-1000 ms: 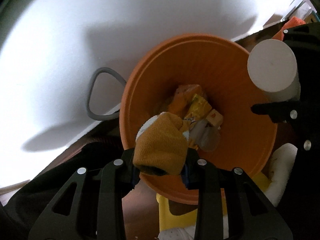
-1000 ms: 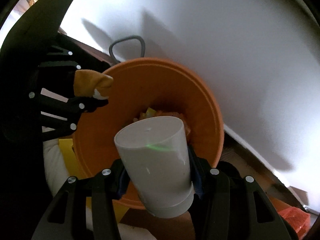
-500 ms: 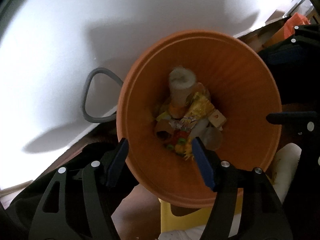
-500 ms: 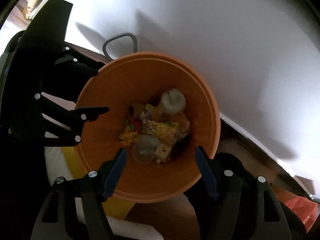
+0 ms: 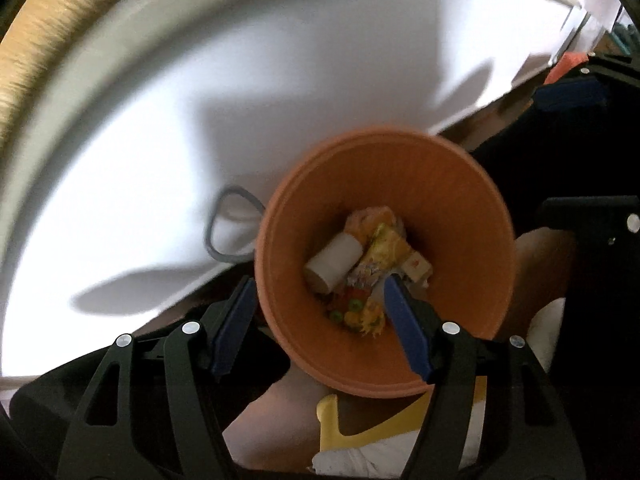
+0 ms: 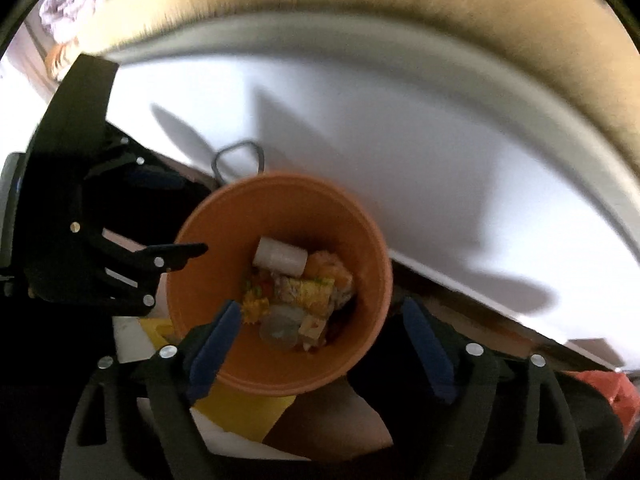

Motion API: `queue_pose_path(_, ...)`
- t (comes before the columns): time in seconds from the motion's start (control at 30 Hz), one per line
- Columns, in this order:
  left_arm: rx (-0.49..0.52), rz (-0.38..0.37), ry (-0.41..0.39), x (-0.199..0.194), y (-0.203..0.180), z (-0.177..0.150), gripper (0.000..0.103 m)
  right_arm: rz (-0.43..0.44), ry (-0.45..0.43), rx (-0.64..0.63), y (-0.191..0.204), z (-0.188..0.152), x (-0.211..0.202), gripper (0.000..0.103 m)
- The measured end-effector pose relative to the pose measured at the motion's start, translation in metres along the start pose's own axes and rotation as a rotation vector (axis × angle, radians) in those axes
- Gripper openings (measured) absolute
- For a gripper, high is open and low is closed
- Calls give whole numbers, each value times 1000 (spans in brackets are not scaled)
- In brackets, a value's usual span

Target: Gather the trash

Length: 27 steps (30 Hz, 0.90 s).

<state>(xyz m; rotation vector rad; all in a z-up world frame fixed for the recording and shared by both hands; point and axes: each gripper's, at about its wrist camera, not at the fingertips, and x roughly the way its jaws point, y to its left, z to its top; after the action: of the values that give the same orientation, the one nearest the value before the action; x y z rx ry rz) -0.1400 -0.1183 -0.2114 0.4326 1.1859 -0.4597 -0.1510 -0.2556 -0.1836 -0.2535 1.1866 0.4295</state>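
An orange bin (image 5: 452, 184) stands on the floor below both grippers; it also shows in the right wrist view (image 6: 352, 364). Inside lie a white cup (image 5: 332, 262) on its side, seen again in the right wrist view (image 6: 280, 258), and several wrappers and scraps (image 5: 380, 248). My left gripper (image 5: 318, 298) is open and empty above the bin's near rim. My right gripper (image 6: 320, 322) is open and empty above the bin. The left gripper's side shows at the left of the right wrist view (image 6: 176, 254).
A white panel (image 5: 200, 100) with a tan top edge rises behind the bin. A grey cord loop (image 5: 230, 224) hangs by it. A yellow item (image 6: 240, 404) and white cloth lie beside the bin. An orange bag (image 6: 612, 392) sits at the right.
Both grippers opened and dropped their loads: the yellow sock and the white cup now lie in the bin. Both grippers have since lifted higher, so the bin looks smaller.
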Motion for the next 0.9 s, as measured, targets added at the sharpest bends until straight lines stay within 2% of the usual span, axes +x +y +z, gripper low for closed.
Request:
queue_pose_path(0.13, -23, 49, -118, -44, 7, 4, 77, -72, -104, 28, -4, 0, -38, 96)
queue_pose_path(0.17, -37, 66, -154, -58, 9, 5, 80, -101, -155, 48, -6, 3, -53, 97)
queue_pose_path(0.27, -90, 110, -268, -100, 19, 14, 85, -144, -274, 93, -14, 15, -87, 98)
queue_pose_path(0.3, -116, 140, -319, -119, 23, 18, 89, -164, -317, 113, -18, 22, -99, 98)
queue_pose_path(0.47, -212, 293, -502, -181, 40, 37, 92, -266, -527, 217, -29, 57, -151, 98)
queue_pose_path(0.53, -269, 288, -556, -200, 49, 44, 92, -311, -593, 249, -31, 70, -167, 98)
queue_pose_path(0.6, -321, 263, -602, -213, 58, 49, 92, -349, -636, 286, -31, 84, -178, 98)
queue_pose_path(0.73, -445, 312, -673, -234, 81, 55, 93, -370, -669, 323, -32, 99, -183, 98)
queue_pose_path(0.9, -551, 301, -658, -230, 112, 75, 93, -397, -682, 324, -26, 113, -171, 98)
